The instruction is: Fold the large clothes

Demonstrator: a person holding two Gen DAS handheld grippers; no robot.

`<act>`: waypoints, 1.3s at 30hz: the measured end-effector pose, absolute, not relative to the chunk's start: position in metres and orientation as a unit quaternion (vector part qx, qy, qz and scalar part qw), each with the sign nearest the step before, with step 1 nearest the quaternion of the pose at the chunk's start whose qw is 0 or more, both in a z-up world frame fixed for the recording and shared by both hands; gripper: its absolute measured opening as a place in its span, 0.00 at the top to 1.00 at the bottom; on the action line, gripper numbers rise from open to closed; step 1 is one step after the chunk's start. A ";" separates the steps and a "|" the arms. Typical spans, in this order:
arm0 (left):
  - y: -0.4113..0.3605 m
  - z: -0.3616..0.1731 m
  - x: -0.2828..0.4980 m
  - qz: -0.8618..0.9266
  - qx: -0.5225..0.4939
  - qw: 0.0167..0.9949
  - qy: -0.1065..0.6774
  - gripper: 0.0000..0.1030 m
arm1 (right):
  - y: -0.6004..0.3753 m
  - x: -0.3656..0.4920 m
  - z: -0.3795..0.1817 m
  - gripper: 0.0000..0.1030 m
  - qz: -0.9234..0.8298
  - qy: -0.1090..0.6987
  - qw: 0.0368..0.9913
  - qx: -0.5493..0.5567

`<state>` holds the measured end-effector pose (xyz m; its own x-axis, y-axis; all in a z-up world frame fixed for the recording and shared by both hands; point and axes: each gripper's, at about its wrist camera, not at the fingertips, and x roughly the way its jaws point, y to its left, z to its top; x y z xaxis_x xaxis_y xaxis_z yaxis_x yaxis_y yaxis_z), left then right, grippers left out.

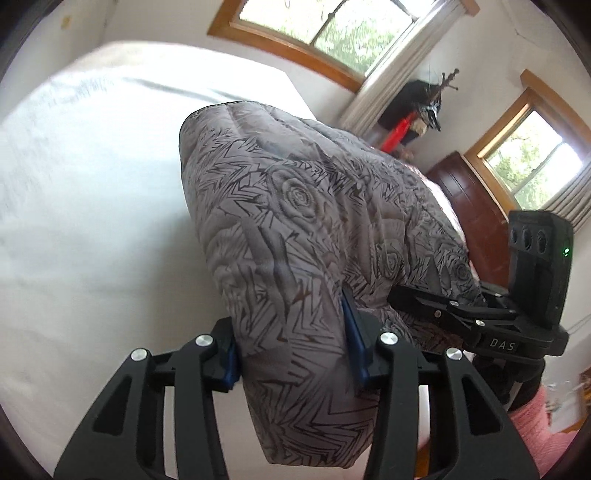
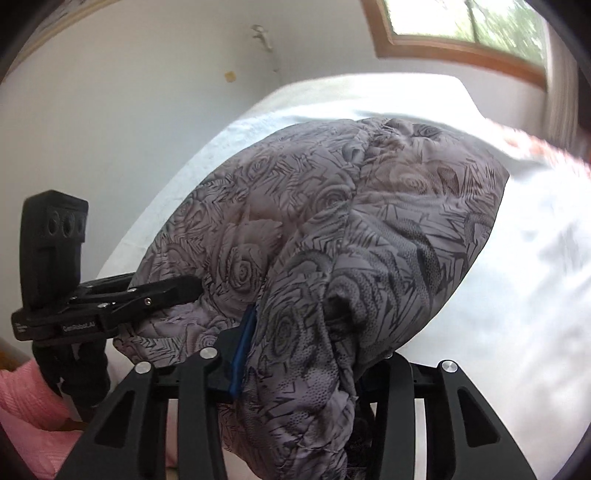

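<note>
Over on the left, a white bed [image 1: 92, 221] spreads out bare and bright under the lifted cloth. Next comes the left claw [image 1: 291, 350], its blue pads [image 1: 352, 332] pressing a thick fold of a grey padded garment [image 1: 295, 221] printed with roses and jagged lines; the cloth bulges up between the black fingers and hangs below them. Further right, the right claw [image 1: 417, 301] reaches in from the side and bites into the same garment, and its black body carries a small plate that reads "DAS" [image 1: 501, 345], with a green light [image 1: 566, 252] glowing on the upright block above it. A pink sleeve [image 1: 543, 424] shows beneath that tool.

From the right wrist view the left claw [image 2: 184, 288] sits at the left edge, clamped into the cloth, with a label that seems to read "GenRobot.AI" [image 2: 78, 327], though it is too small to be sure. The right claw [image 2: 295, 350] grips a bunched edge of the garment [image 2: 369, 221], one blue pad [image 2: 243, 350] showing and the other hidden by fabric. The garment is held up above the bed [image 2: 517, 277] between both tools. Wood-framed windows [image 1: 321, 33] line the white wall behind.
</note>
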<state>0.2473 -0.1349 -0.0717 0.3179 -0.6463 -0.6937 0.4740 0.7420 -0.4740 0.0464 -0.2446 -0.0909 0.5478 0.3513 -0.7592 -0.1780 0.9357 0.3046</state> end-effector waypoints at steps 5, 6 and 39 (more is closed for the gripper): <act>-0.111 -0.062 0.282 -0.319 -0.099 0.832 0.443 0.57 | -0.245 0.047 -0.087 0.59 0.175 0.437 0.879 0.078; -0.107 -0.063 0.289 -0.312 -0.097 0.838 0.438 0.57 | -0.244 0.048 -0.090 0.59 0.181 0.437 0.878 0.078; -0.054 -0.095 0.347 -0.265 -0.071 0.827 0.490 0.38 | -0.331 0.003 -0.146 0.34 0.131 0.487 0.849 0.156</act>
<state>0.3469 -0.0538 -0.0951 0.3793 -0.5079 -0.7734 0.3694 0.8495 -0.3767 0.0028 -0.3312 -0.1455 0.4918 0.3739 -0.7863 -0.0701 0.9172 0.3922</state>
